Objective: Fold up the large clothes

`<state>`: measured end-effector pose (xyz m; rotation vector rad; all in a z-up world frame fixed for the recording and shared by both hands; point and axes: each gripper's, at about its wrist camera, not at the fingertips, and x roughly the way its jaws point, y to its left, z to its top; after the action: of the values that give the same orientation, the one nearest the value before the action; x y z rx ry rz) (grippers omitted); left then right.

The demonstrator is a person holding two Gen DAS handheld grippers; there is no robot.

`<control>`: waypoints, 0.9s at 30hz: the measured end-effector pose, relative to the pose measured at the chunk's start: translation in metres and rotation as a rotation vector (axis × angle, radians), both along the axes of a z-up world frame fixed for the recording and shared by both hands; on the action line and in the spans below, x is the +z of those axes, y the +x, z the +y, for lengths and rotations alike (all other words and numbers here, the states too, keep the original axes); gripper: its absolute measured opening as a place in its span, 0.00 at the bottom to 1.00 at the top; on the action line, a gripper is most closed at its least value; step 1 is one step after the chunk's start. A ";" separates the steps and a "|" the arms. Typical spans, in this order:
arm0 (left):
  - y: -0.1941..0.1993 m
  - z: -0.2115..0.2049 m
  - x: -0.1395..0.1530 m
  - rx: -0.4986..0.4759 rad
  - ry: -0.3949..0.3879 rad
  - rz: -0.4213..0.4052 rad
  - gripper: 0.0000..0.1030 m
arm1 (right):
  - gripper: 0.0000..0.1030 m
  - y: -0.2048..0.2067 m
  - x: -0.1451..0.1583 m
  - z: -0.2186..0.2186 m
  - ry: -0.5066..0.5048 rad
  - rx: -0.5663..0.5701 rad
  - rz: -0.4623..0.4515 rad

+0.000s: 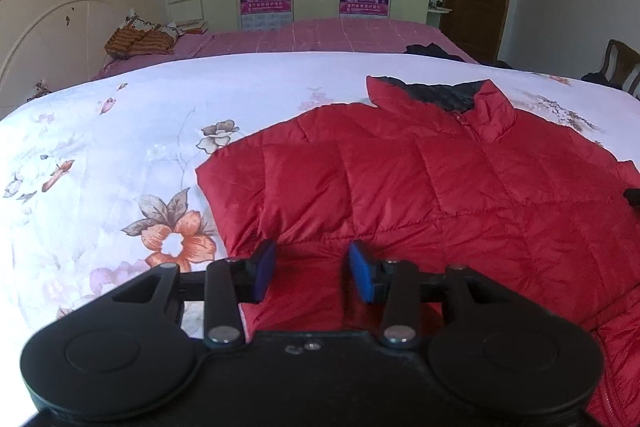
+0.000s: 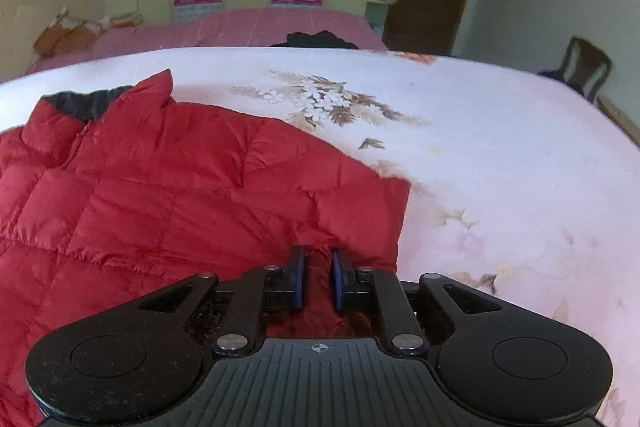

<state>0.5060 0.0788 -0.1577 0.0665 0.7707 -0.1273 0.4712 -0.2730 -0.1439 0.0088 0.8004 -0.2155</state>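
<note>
A red quilted puffer jacket (image 1: pixel 420 179) with a dark lining at the collar lies flat on a white floral bedspread (image 1: pixel 120 131). Its sleeves are folded in over the body. My left gripper (image 1: pixel 314 271) is open, its blue pads just above the jacket's left folded edge. The jacket also shows in the right wrist view (image 2: pixel 160 187). My right gripper (image 2: pixel 318 277) is shut on a fold of red jacket fabric near the jacket's right edge.
The floral bedspread (image 2: pixel 500 167) lies over a pink sheet (image 1: pixel 320 35). A dark garment (image 1: pixel 432 50) lies at the far edge. Striped pillows (image 1: pixel 138 41) sit by the headboard. A wardrobe with posters stands behind. A wooden chair (image 2: pixel 586 67) stands at the right.
</note>
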 end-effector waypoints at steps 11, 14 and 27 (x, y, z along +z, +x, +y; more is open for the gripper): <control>0.019 -0.011 0.018 0.024 -0.031 -0.023 0.41 | 0.49 -0.004 0.042 0.020 0.103 0.060 -0.131; 0.031 -0.018 0.008 0.038 -0.003 0.008 0.43 | 0.49 0.005 0.029 0.036 0.093 0.097 -0.083; 0.041 -0.018 -0.012 0.059 0.021 0.035 0.45 | 0.49 0.020 -0.011 0.023 0.038 0.075 0.009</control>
<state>0.5470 0.0610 -0.1699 0.0617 0.8081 -0.0640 0.4909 -0.2501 -0.1550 0.0134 0.8124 -0.1290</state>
